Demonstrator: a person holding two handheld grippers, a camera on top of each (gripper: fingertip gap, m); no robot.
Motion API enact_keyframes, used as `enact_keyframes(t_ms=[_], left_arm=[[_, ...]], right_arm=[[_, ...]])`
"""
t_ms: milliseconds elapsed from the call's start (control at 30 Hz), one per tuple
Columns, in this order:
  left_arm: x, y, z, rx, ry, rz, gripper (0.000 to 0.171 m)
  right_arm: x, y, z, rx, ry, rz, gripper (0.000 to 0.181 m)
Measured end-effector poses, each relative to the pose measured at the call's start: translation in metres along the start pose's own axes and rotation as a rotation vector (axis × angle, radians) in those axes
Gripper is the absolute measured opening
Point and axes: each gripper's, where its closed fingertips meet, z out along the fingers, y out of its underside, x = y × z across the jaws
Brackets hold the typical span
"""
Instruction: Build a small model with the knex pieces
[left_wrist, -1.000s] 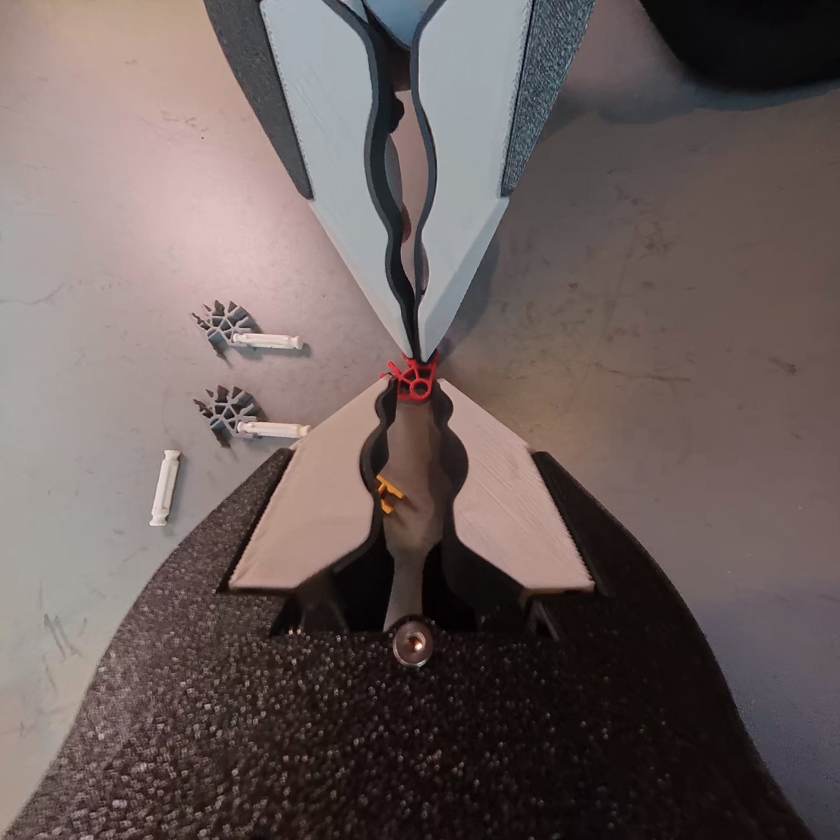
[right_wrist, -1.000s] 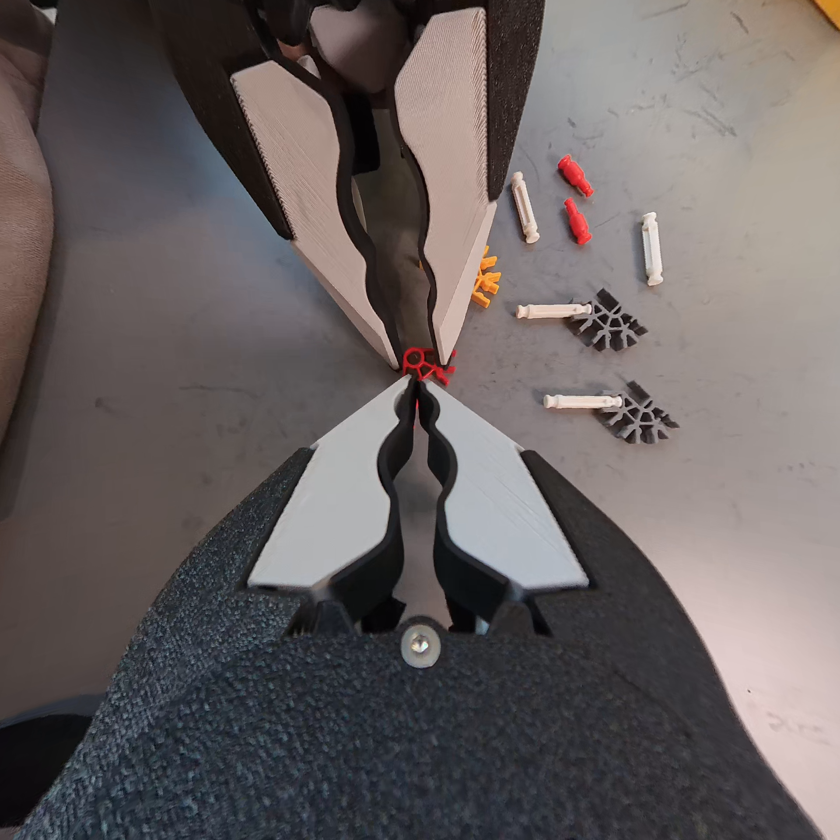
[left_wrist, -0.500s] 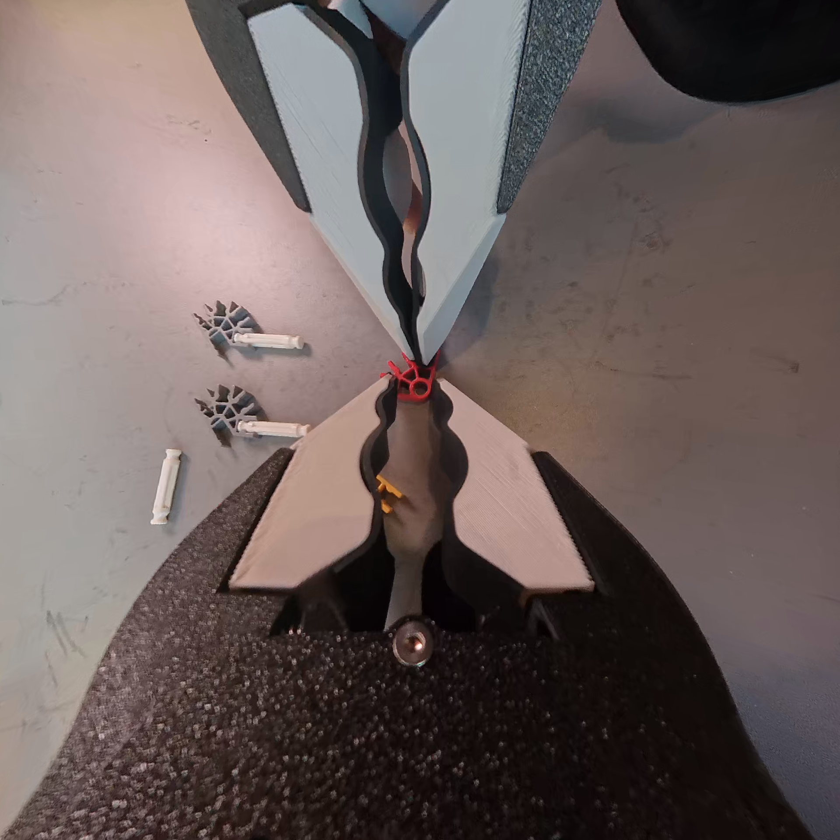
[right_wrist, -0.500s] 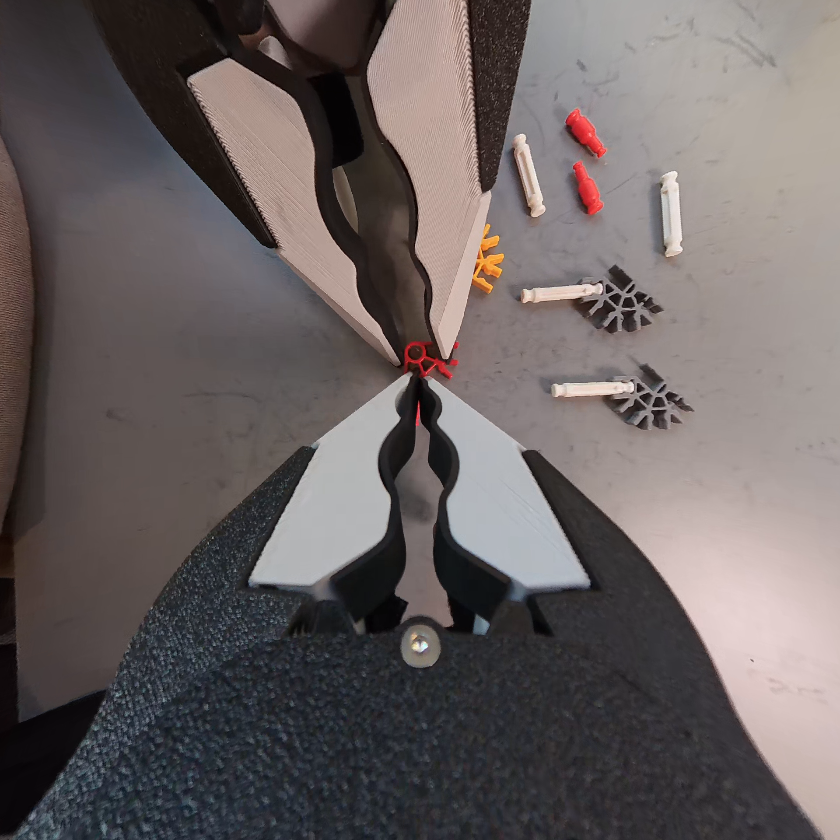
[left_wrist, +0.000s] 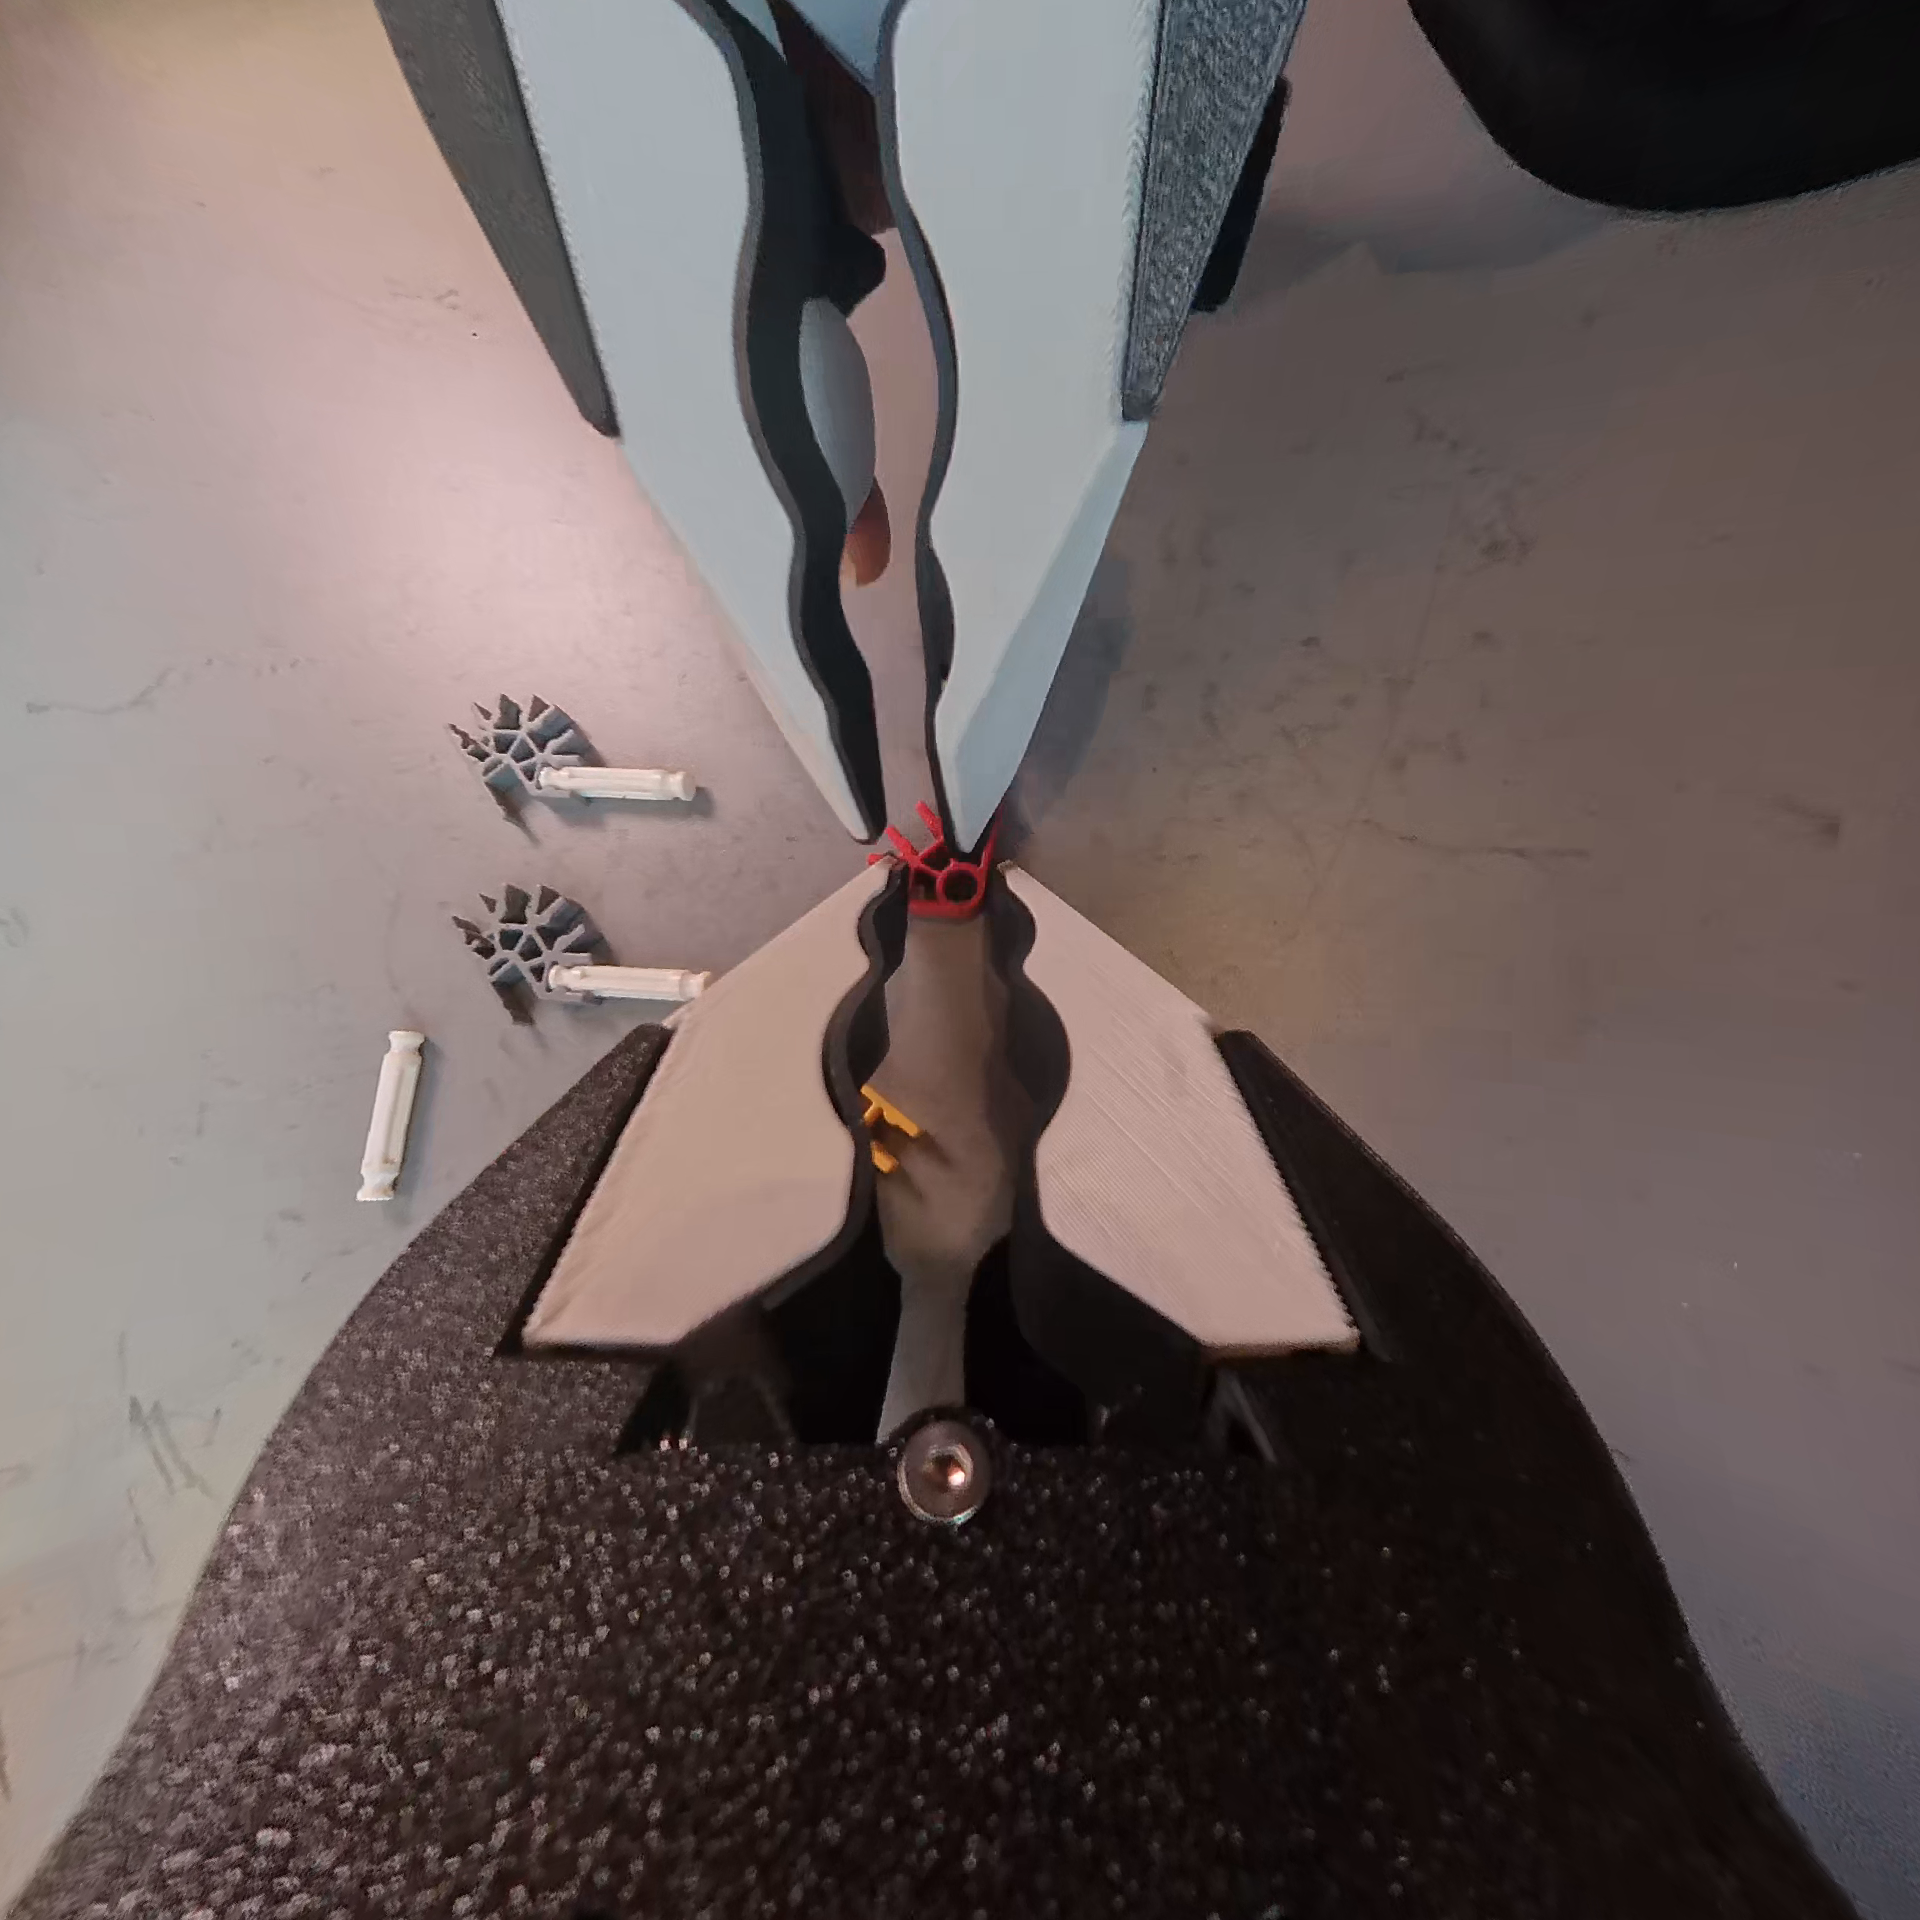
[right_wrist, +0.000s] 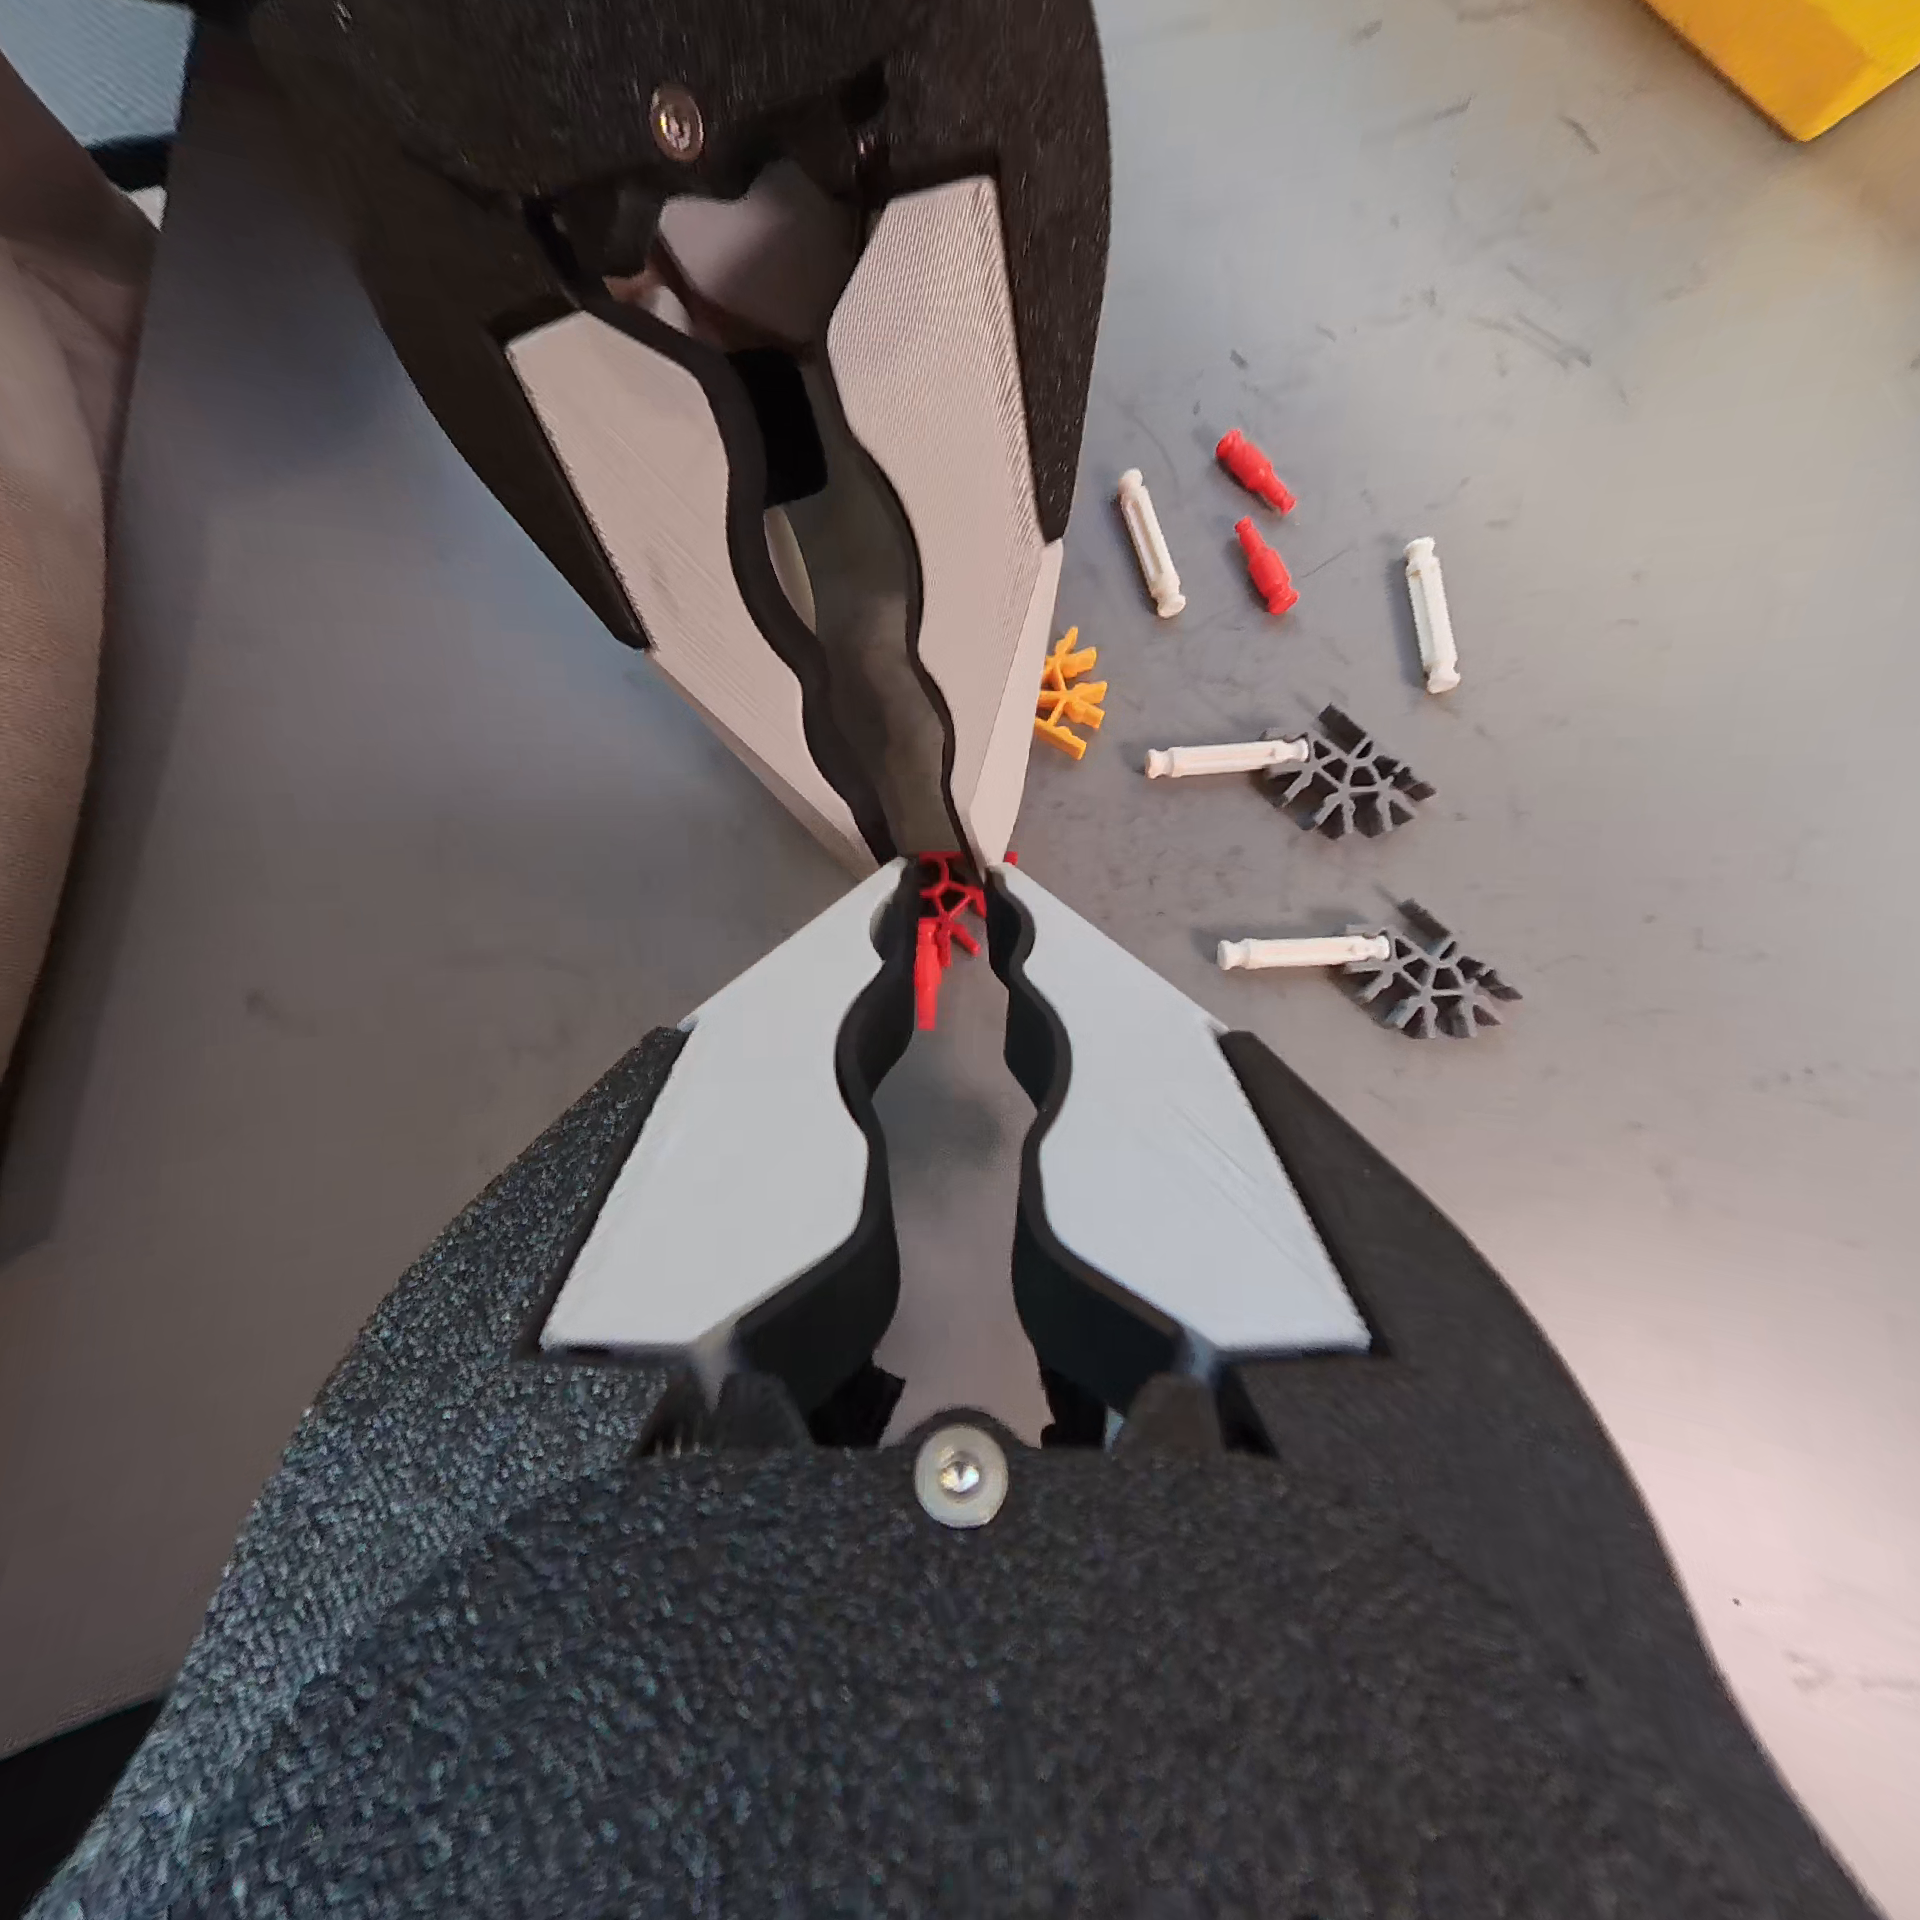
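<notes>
left gripper (left_wrist: 940, 883): jaws narrowed, red connector (left_wrist: 948, 876) pinched at the tips
right gripper (right_wrist: 951, 894): slightly parted; grip can't be told
handling: probably light, stiff, best gripped by the hub

No readable text, label, brand, number or sign was in either view.
</notes>
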Motion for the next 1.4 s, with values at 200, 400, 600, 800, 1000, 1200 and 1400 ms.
enact_keyframes(t_ms=[200,400,600,800,1000,1200,1400], left_arm=[[0.000,0.001,-0.001,0.005,-0.004,0.019,0.015],[0.000,0.002,-0.003,0.007,-0.012,0.078,0.015],[-0.004,0.005,-0.006,-0.003,-0.026,0.083,0.018],[-0.013,0.008,-0.008,-0.010,-0.056,0.070,0.020],[-0.019,0.000,-0.015,0.051,-0.064,0.025,0.019],[-0.059,-0.007,-0.044,0.160,-0.162,-0.111,0.020],[-0.108,0.017,-0.080,0.179,-0.265,-0.197,0.020]], right_arm=[[0.011,-0.002,-0.006,0.085,-0.001,0.042,0.031],[0.007,0.004,-0.005,0.110,-0.017,0.042,0.033],[0.000,0.012,0.000,0.069,-0.007,0.004,0.033],[-0.001,0.012,0.005,0.047,0.020,-0.020,0.035],[0.001,0.009,0.009,0.037,0.048,-0.033,0.027],[0.001,0.011,0.007,0.025,0.053,-0.035,0.026],[0.032,0.021,-0.018,0.046,0.162,0.042,0.025]])
